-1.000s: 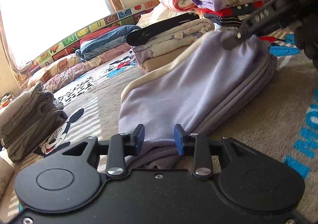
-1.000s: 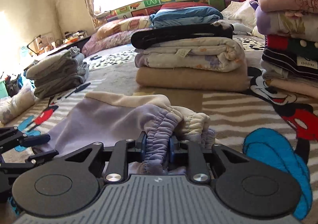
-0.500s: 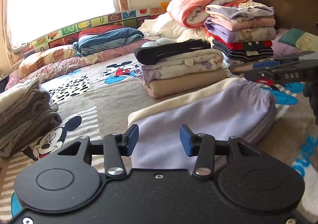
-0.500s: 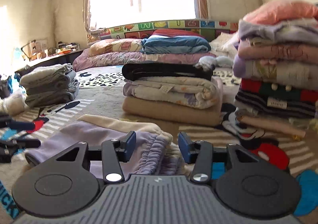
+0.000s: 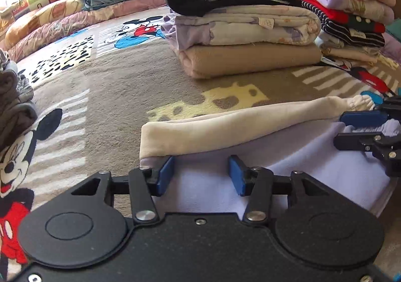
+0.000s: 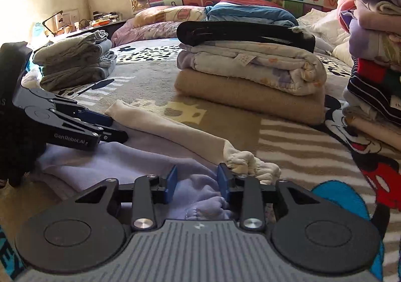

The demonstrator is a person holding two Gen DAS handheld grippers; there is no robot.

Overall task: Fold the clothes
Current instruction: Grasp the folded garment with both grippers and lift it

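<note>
1. The lilac garment point(image 5: 313, 164) lies flat on the cartoon blanket point(image 5: 120, 91), folded along its length, with its cream lining point(image 5: 225, 129) showing along the far edge.
2. Its long axis runs from my left gripper point(image 5: 201, 175) at the plain end across to my right gripper point(image 6: 198, 183) at the gathered waistband point(image 6: 250, 165).
3. My left gripper's jaws stand spread, low over the cloth and pinching nothing.
4. My right gripper's jaws are also apart, with the ruched lilac band bunched loosely between them; I judge it not clamped.
5. Each end is nearest its own gripper, so a fold end to end would bring one toward the other.
6. There is open blanket just beyond the cream edge. Farther off stand the beige-bottomed pile point(image 6: 250, 96), the tall stack point(image 6: 376, 61) to the right and grey clothes point(image 6: 75, 64) to the left.
</note>
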